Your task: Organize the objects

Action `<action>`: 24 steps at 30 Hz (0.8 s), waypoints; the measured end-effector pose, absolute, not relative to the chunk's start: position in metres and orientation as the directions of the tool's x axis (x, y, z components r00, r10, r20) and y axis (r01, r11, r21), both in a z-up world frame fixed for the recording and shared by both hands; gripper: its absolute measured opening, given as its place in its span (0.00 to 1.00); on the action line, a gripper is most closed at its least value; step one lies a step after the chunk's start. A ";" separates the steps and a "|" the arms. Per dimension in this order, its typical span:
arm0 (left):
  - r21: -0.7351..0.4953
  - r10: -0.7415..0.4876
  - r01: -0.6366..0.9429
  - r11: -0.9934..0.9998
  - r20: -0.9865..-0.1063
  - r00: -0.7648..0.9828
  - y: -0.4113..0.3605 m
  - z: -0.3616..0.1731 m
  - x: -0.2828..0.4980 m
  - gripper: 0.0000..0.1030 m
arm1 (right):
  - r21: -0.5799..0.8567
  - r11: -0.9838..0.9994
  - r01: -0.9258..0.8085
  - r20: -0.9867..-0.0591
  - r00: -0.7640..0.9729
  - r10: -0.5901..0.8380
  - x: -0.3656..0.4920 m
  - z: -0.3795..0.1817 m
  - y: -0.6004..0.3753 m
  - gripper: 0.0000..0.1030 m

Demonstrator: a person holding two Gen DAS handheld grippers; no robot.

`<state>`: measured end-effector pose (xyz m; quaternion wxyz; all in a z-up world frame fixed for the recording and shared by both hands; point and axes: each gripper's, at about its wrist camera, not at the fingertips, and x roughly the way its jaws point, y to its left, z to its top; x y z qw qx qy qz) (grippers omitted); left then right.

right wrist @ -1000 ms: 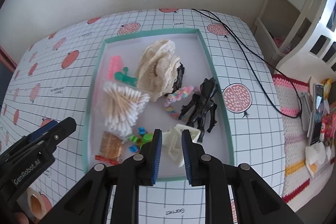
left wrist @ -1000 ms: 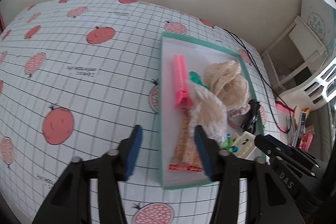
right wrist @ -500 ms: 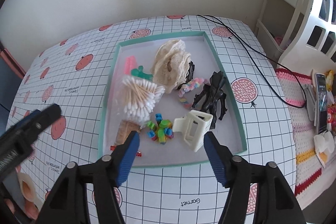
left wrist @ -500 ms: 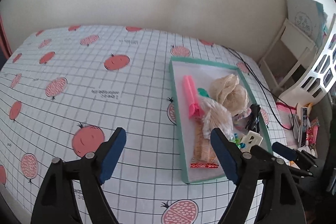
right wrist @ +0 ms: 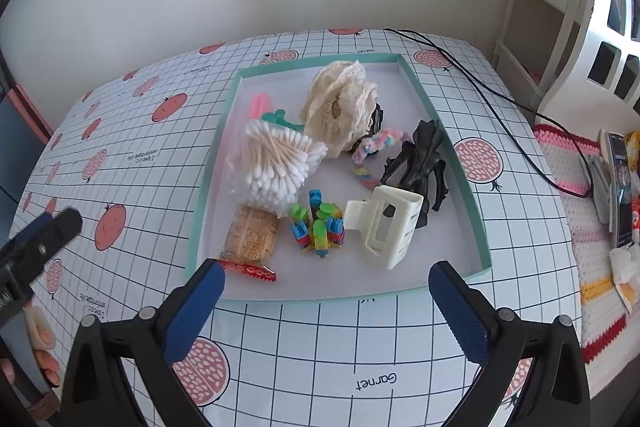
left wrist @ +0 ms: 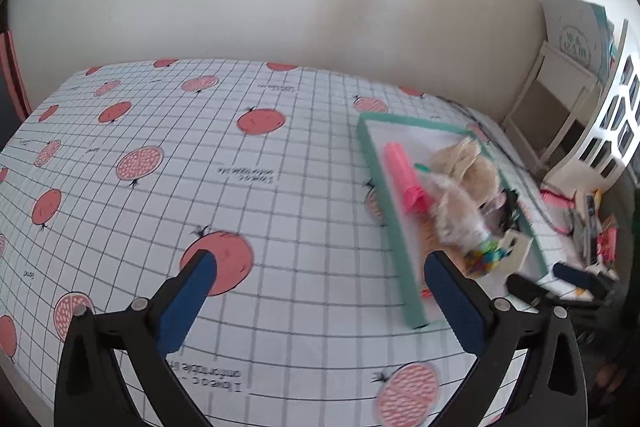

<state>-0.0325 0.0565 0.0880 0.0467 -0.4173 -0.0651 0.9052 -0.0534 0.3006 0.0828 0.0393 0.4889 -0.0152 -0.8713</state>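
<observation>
The left gripper (left wrist: 318,295) hung over bare tablecloth (left wrist: 280,195), left of the tray (left wrist: 400,259). Its jaws had spread from a moderate gap a second earlier to fully wide, holding nothing, and it had backed away from the tray.

In the right wrist view, the tray's left side held a pink comb (right wrist: 260,105) at the far end, a bag of cotton swabs (right wrist: 276,163) nearer, and a wrapped cracker (right wrist: 250,239) nearest. In the middle lay a cream lace scrunchie (right wrist: 340,103) far back and a cluster of small colourful clips (right wrist: 318,225) near. Just right of them lay the white hair claw (right wrist: 384,227), touching a black hair claw (right wrist: 420,163).

The right gripper (right wrist: 326,307) hovered at the tray's near edge. Its jaws had been almost closed around the white claw a second before; now they stood wide and empty, pulled back. That suggested the claw had just been set down in the tray, and both tools were free for the next item.
</observation>
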 end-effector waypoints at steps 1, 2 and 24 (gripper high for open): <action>-0.150 0.135 -0.032 -0.988 -0.747 -0.651 0.054 0.083 -0.030 1.00 | 0.064 -0.996 0.056 -0.848 -0.523 -0.084 -0.053 0.082 0.300 1.00; -0.141 0.128 -0.033 -0.989 -0.745 -0.655 0.052 0.079 -0.028 1.00 | 0.065 -0.996 0.057 -0.845 -0.527 -0.085 -0.052 0.081 0.300 1.00; -0.114 0.107 -0.026 -0.993 -0.801 -0.588 0.036 0.020 -0.014 1.00 | -0.009 -0.999 0.035 -0.829 -0.559 -0.012 -0.027 0.044 0.304 1.00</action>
